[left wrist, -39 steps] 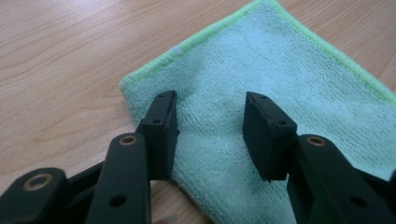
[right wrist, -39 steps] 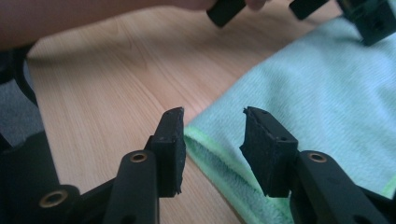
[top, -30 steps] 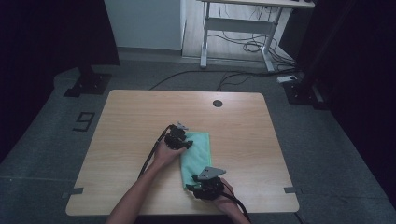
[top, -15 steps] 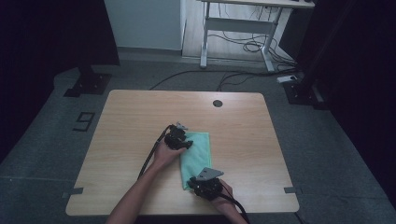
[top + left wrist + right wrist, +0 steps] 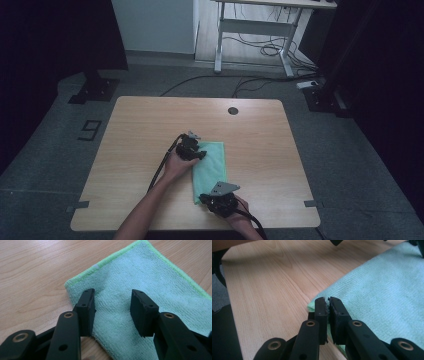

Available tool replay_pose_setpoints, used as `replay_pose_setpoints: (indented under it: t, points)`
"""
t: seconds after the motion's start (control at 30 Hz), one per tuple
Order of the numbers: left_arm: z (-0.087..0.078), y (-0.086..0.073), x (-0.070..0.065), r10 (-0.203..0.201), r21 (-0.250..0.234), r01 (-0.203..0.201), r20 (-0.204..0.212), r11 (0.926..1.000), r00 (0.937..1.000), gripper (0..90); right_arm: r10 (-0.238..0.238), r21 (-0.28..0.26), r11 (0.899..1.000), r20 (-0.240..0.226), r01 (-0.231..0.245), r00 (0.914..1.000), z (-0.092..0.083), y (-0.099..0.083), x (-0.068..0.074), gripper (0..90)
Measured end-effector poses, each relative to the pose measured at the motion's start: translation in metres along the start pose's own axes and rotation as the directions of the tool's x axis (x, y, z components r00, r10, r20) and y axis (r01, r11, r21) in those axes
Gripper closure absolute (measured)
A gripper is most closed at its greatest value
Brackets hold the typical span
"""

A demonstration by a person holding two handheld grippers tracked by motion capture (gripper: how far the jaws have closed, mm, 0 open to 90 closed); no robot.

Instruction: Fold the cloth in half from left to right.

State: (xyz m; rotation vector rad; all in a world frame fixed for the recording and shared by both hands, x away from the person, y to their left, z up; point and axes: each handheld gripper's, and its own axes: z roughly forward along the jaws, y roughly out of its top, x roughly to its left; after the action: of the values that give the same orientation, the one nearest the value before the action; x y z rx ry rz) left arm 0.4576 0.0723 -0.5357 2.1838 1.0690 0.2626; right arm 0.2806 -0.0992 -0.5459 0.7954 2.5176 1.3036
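Light wooden table [image 5: 140, 130] — green cloth [image 5: 212, 167] lying flat

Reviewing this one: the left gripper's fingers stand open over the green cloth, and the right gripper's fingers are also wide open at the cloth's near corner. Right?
Not quite. The left gripper does stand open over the green cloth, but the right gripper is not wide open: its fingers have just been closing and now pinch the cloth's near corner between them, as the right gripper view shows.
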Motion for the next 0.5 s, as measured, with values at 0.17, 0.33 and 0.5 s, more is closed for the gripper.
replay_pose_setpoints:
  t: [0.17, 0.33, 0.5]
  points:
    - [0.000, 0.000, 0.000, 0.000, -0.001, 0.000, 0.000, 1.0000, 1.0000, 55.1, 0.009, 0.018, 1.000, -0.019, -0.009, 0.9998, 0.004, -0.003, 0.000, 82.6]
    - [0.000, 0.000, 0.001, -0.002, -0.003, 0.002, 0.005, 1.0000, 1.0000, 54.9, 0.033, 0.000, 0.999, -0.052, -0.034, 0.9981, -0.001, -0.002, -0.002, 73.8]
    - [0.000, -0.001, 0.001, -0.001, -0.008, 0.002, 0.005, 1.0000, 1.0000, 54.8, 0.083, -0.069, 0.994, -0.006, -0.083, 0.9965, -0.023, 0.004, -0.022, 65.9]
